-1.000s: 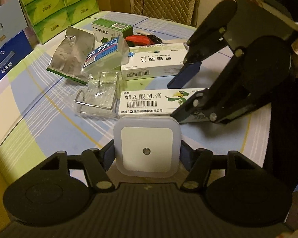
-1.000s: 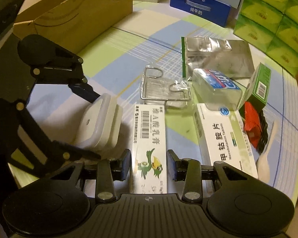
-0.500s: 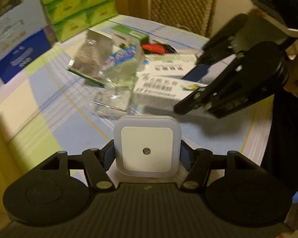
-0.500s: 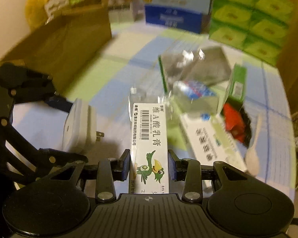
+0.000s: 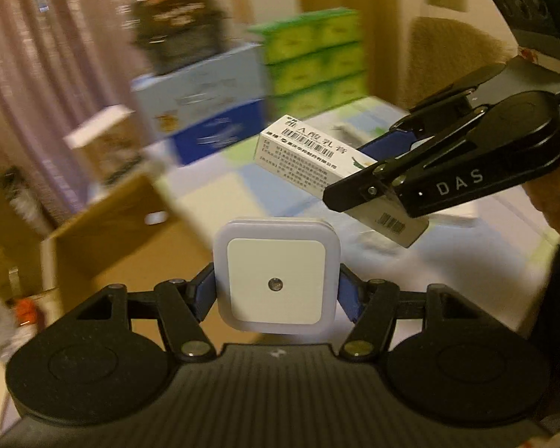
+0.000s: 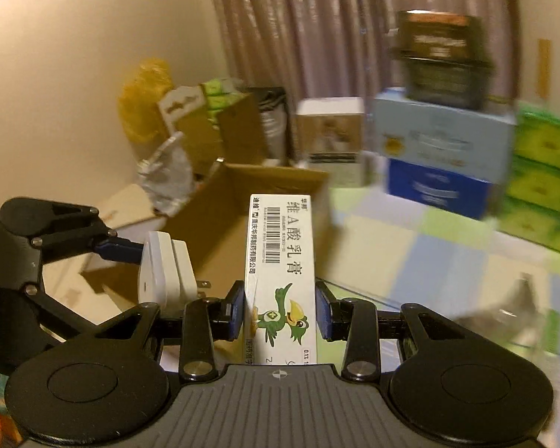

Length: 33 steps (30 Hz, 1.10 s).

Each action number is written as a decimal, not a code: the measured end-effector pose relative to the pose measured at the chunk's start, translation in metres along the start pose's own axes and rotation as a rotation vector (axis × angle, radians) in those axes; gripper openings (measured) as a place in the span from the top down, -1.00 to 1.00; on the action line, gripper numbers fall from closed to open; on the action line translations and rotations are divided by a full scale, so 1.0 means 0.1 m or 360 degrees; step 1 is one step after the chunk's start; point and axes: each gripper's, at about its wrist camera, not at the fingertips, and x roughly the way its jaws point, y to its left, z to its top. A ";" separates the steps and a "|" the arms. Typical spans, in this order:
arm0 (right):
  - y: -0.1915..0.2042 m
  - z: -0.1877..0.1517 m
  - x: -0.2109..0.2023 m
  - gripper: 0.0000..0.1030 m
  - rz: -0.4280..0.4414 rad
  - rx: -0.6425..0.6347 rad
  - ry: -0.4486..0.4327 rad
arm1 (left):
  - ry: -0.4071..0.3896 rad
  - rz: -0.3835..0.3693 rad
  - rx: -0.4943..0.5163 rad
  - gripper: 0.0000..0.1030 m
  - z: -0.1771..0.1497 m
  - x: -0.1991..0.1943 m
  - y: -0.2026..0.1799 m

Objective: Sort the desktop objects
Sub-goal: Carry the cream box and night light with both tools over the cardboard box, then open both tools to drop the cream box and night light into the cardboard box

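- Table (image 6: pixel 410 246), checked cloth in blue, green and white: a second ago both grippers worked low over its clutter; now both are raised and swung toward its far edge. Judged: pickup done, carry under way.
- Cardboard box (image 6: pixel 242 201), open-topped, standing at the table's left edge: it has come into view ahead of both grippers. Likely the sorting destination; its near wall is the edge to clear before release. Inside, the brown floor looks mostly bare.
- Stacked cartons (image 6: pixel 444 156), blue and white, with green tissue packs (image 6: pixel 541 171) beside them, on the far right side: well apart from the carry path.
- Right gripper (image 6: pixel 280 315): clenched on the ointment box (image 6: pixel 280 261), a white carton with a green bird, held lengthwise off the table and pointing at the cardboard box.
- Left gripper (image 5: pixel 276 291): clamped across the sides of the night light (image 5: pixel 276 280), a white square plug-in unit, also airborne, just beside the right gripper's load.
- Clearance between the two loads is small; releasing one at a time seems wise.
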 end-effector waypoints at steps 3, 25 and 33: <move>0.19 0.16 0.35 0.31 0.0061 0.0038 0.0034 | 0.0050 0.0102 -0.0050 -0.18 -0.10 -0.04 0.42; 0.31 -0.02 1.48 0.30 0.0102 0.0080 0.0250 | 0.0169 0.0229 -0.0286 -0.30 -0.78 0.45 1.35; 0.28 0.09 1.04 -0.25 0.0080 0.0113 0.0059 | 0.0105 0.0259 -0.0351 -0.37 -0.75 0.16 1.33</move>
